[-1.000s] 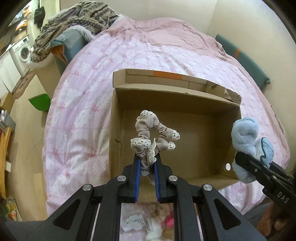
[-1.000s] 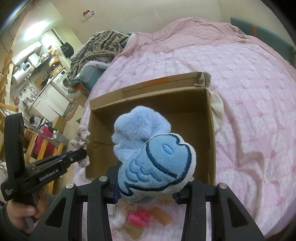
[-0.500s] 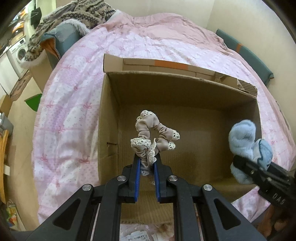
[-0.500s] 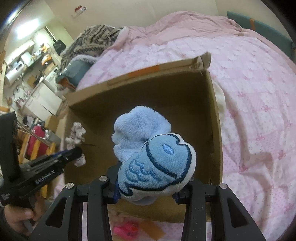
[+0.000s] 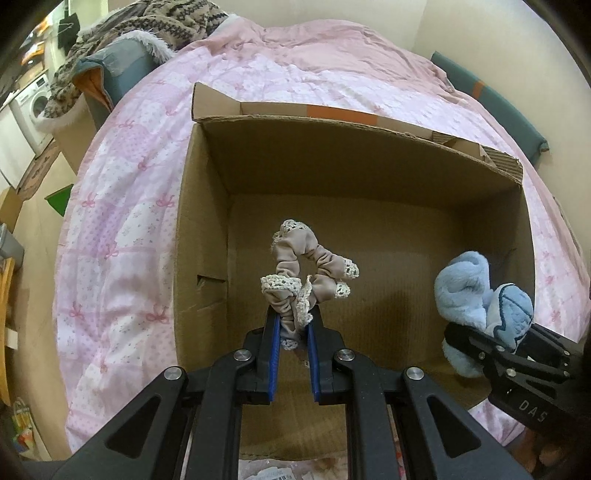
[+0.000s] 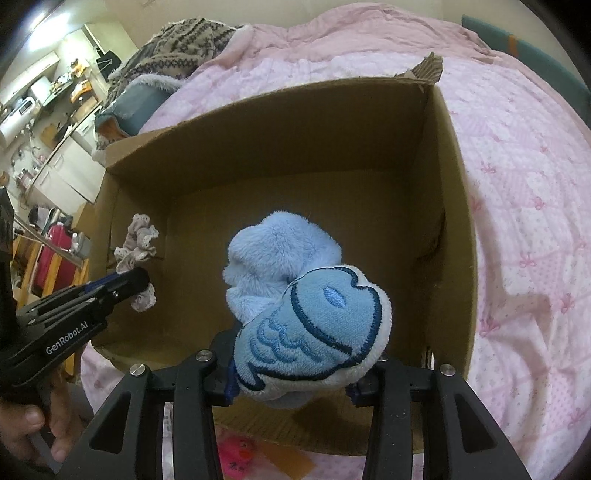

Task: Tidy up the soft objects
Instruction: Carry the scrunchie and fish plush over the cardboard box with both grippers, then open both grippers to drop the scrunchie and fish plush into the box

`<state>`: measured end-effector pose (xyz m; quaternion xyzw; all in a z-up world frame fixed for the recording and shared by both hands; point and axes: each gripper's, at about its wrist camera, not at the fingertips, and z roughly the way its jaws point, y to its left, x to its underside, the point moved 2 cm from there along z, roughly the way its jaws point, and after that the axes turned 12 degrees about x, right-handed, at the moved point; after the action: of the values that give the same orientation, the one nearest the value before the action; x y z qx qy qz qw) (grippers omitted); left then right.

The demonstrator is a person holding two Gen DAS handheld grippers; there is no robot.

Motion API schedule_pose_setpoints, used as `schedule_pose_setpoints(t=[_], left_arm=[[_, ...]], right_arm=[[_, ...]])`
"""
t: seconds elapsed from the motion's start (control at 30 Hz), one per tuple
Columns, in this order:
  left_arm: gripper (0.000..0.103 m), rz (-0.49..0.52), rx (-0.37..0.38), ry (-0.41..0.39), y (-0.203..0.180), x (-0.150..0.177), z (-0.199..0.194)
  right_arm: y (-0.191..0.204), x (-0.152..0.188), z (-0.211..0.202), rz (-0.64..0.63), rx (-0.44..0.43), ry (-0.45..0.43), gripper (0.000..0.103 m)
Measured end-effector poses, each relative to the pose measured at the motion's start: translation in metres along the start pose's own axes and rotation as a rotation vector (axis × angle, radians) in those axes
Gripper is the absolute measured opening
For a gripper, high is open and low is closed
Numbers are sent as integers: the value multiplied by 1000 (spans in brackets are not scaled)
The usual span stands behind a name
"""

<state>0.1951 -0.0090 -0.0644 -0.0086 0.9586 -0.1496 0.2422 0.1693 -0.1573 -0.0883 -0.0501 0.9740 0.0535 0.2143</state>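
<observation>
Both grippers hung over the open box (image 5: 207,229): left gripper (image 5: 292,325) pinching a scrunchie (image 5: 299,266), right gripper (image 6: 291,384) clamping a plush fish (image 6: 314,325) (release probably followed, lower inside).

An open box (image 5: 207,236) sits on the bed (image 5: 122,206). Over its inside, the scrunchie (image 5: 306,273) hangs to the left and the plush (image 6: 306,317) to the right, well apart. Clothes (image 5: 155,22) lie piled behind the box at the bed's far left.
</observation>
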Motion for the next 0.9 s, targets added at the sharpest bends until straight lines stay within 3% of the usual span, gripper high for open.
schedule_pose_setpoints(t=[0.5, 0.9], left_arm=[[12, 17, -2, 3, -5, 4, 6], [19, 23, 8, 7, -8, 3, 7]], right_arm=[[6, -5, 7, -13, -8, 32, 48], [3, -3, 3, -1, -31, 7, 53]])
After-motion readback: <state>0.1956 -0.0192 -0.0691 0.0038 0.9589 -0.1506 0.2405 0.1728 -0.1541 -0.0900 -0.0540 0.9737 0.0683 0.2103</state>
